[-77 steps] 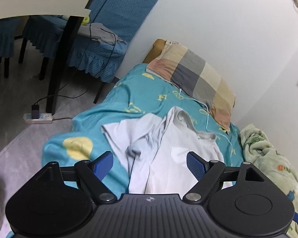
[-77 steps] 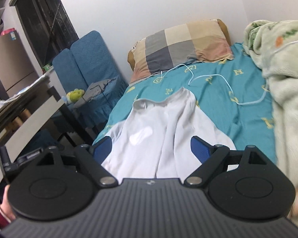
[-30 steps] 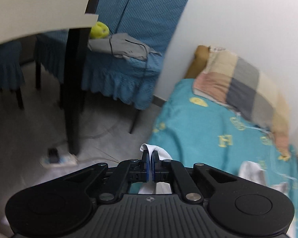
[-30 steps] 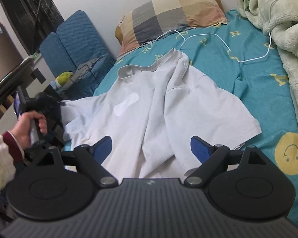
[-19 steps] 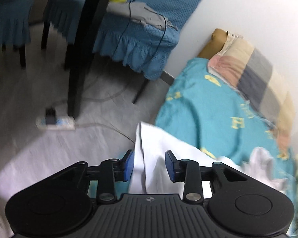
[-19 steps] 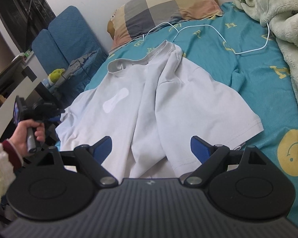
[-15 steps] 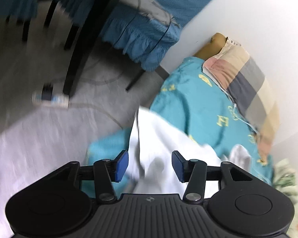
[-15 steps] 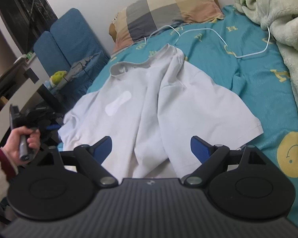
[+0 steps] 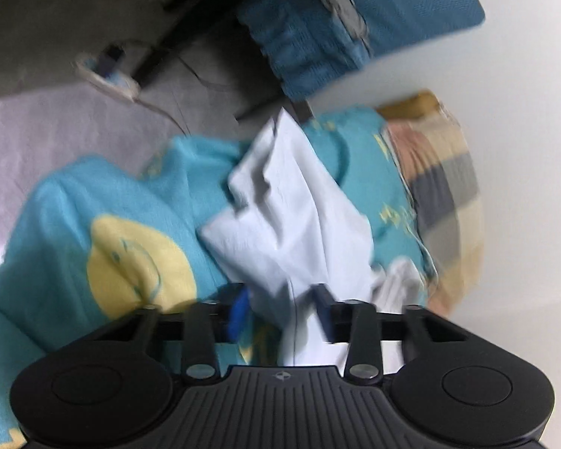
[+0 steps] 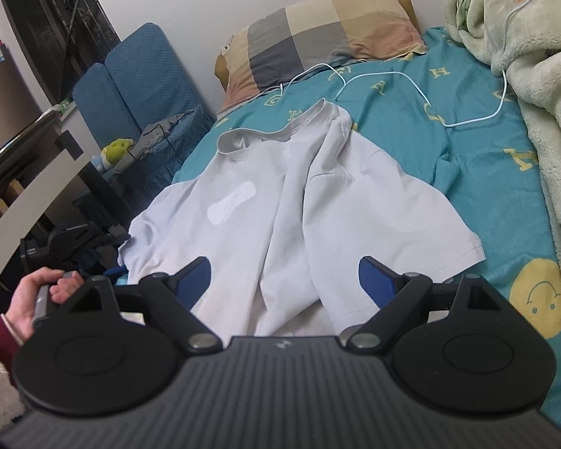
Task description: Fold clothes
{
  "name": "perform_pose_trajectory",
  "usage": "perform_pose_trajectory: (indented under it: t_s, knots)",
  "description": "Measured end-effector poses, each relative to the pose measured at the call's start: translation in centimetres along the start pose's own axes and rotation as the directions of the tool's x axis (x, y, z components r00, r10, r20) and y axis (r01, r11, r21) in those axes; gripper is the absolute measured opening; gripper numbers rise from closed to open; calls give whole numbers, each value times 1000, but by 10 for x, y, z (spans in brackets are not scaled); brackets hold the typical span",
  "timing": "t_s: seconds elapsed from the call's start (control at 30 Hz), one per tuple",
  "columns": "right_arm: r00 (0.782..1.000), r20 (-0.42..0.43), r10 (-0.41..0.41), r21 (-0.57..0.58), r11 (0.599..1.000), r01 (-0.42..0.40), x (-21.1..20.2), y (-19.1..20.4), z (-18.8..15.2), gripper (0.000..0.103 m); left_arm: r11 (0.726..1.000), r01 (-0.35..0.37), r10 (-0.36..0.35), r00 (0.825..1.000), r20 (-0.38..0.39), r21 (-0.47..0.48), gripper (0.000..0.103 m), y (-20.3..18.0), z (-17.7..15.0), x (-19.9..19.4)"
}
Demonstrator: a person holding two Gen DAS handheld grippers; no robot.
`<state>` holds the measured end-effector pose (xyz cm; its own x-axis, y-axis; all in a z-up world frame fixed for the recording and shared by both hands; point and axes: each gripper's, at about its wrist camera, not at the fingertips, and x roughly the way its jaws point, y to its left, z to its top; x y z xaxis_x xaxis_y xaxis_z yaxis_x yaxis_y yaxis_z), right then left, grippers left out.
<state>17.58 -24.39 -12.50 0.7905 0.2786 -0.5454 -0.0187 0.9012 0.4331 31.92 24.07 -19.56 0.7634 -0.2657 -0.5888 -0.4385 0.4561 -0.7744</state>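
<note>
A white T-shirt (image 10: 291, 194) lies face up on the teal bed sheet (image 10: 467, 142), collar toward the pillow, with creases down its middle. My right gripper (image 10: 286, 280) hovers open above the shirt's lower half, holding nothing. In the blurred left wrist view, my left gripper (image 9: 282, 314) is open over the shirt's left sleeve (image 9: 291, 217), which lies spread at the bed's edge; the cloth runs between the blue pads (image 9: 239, 312) without being pinched. From the right wrist view the left gripper (image 10: 67, 243) shows beside that sleeve, held by a hand (image 10: 45, 295).
A checked pillow (image 10: 318, 33) lies at the head of the bed, with a white cable (image 10: 392, 78) across the sheet. A fleece blanket (image 10: 523, 56) is heaped on the right. Left of the bed stand a blue chair (image 10: 138, 86) and a table edge (image 10: 30, 187). A power strip (image 9: 108, 75) lies on the floor.
My left gripper, shut on the sleeve a second ago, drew it outward, opened and let it drop flat. It now tilts down over the bed. The right gripper barely moved.
</note>
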Motion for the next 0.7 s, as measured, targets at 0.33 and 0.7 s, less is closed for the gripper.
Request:
perform_pose_trajectory:
  t_s: [0.33, 0.7]
  knots:
    - [1000, 3, -3, 8, 1000, 3, 1, -3, 1, 88, 900, -298, 248, 950, 189, 317, 2, -45, 32, -9]
    - [999, 33, -20, -3, 1000, 20, -3, -4, 6, 88, 821, -292, 244, 956, 162, 490, 35, -51, 14, -12]
